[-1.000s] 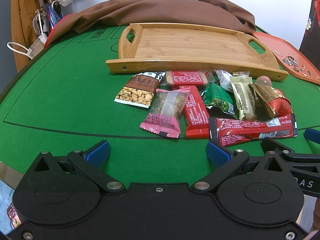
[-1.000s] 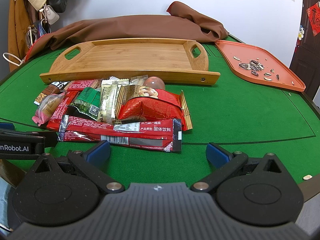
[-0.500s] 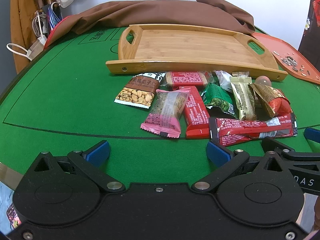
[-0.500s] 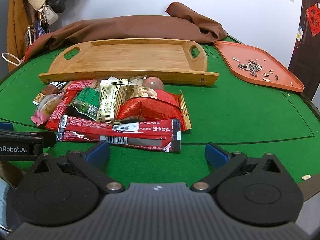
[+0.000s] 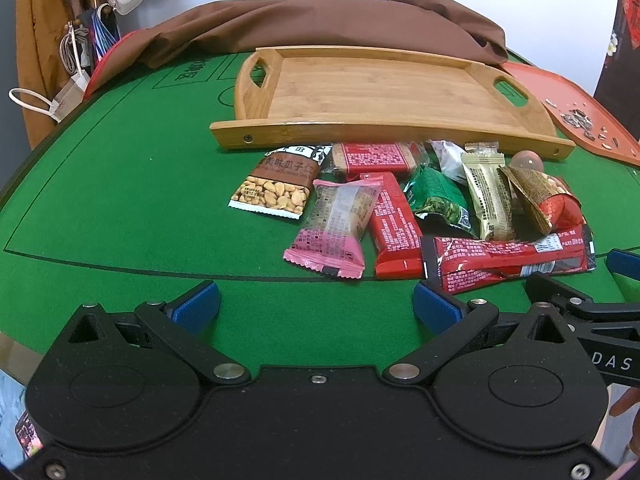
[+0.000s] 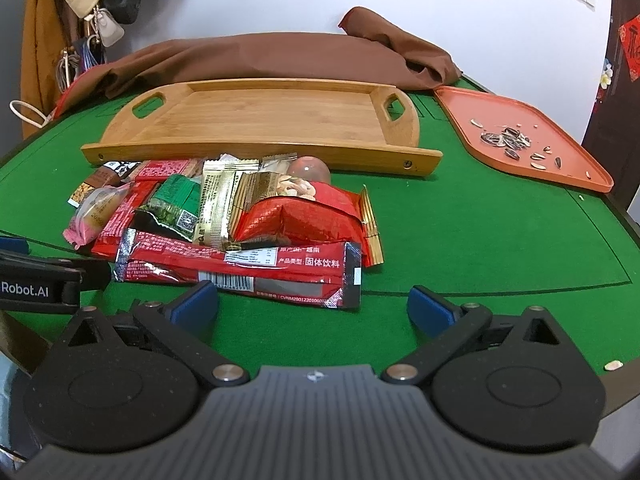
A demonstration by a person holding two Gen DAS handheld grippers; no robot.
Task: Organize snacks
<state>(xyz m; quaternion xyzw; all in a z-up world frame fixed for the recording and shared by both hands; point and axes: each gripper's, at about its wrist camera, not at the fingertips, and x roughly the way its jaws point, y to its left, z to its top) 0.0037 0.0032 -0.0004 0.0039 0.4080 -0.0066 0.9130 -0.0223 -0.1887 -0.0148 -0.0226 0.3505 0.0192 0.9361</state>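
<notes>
Snacks lie in a loose, overlapping heap on the green felt table (image 6: pixel 460 240), between the two grippers and the empty bamboo tray (image 6: pixel 260 120) behind them. Nearest, the left gripper (image 5: pixel 316 304) and the right gripper (image 6: pixel 312 306) both hover low over the felt with their blue pads spread wide and nothing between them. Just ahead of the right gripper lies the long red drink-mix sachet (image 6: pixel 240 272), flat and closest of all; the pink wrapped cake (image 5: pixel 332 228) sits nearest the left one. Further in lie a puffy red-and-gold nut bag (image 6: pixel 304 216), a gold stick pack (image 5: pixel 488 200), a green packet (image 5: pixel 436 200), a seed packet (image 5: pixel 276 188) and a round jelly cup (image 6: pixel 310 168) against the tray's front rail.

All look light, crinkly and soft; foil will likely slip, so a pinch across a sealed end or narrow middle seems safest. The cup may roll.

Open felt spreads wide to either side. The tray's raised front rail must be cleared, and the orange tray (image 6: pixel 520 136) of seed shells sits well to the right.
</notes>
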